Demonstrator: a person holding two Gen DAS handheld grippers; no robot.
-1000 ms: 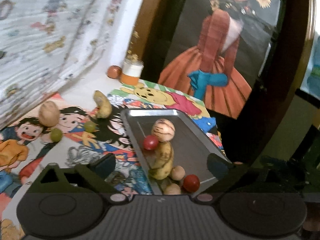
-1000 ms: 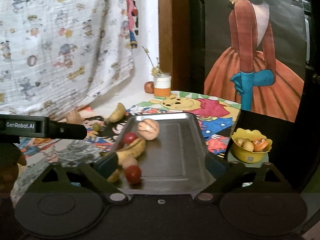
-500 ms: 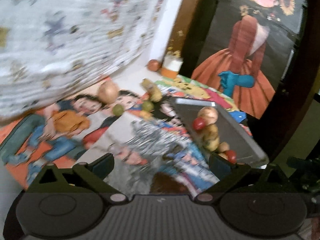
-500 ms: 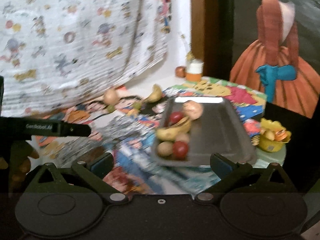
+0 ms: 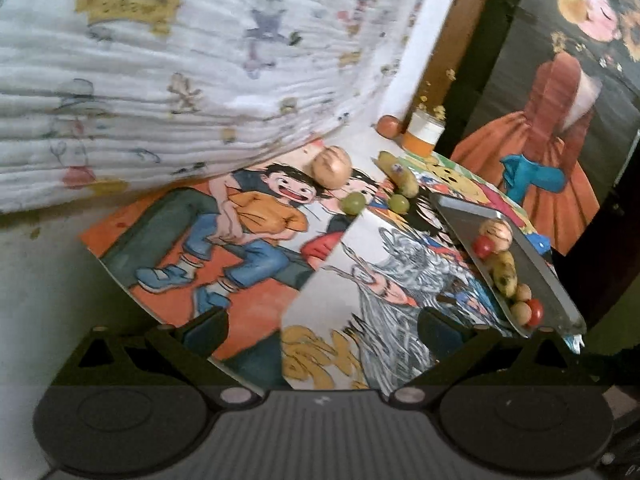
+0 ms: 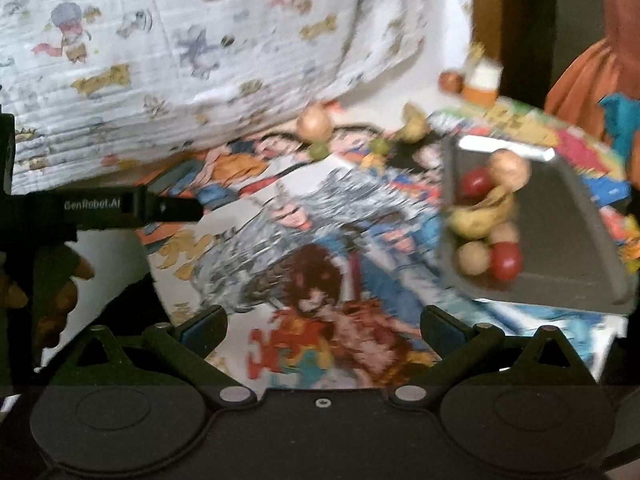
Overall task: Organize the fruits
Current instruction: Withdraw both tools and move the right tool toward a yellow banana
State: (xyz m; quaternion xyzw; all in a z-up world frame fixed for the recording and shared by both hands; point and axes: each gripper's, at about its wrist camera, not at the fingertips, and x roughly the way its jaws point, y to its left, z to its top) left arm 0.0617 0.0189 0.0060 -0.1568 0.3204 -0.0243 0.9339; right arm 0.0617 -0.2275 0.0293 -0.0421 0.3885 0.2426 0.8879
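both the left gripper [image 5: 322,322] and right gripper [image 6: 322,322] are spread wide and empty. the loose banana [image 5: 398,174] lies off the tray [image 5: 536,264] at 1 o'clock, beside two green fruits [image 5: 354,203]. it looks light, soft and easily bruised, so pinch it gently across the middle.

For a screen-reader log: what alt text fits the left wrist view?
Open left gripper hovers empty over cartoon posters; loose on them lie a brown round fruit, two green fruits and a banana. At right, a metal tray holds more fruit.
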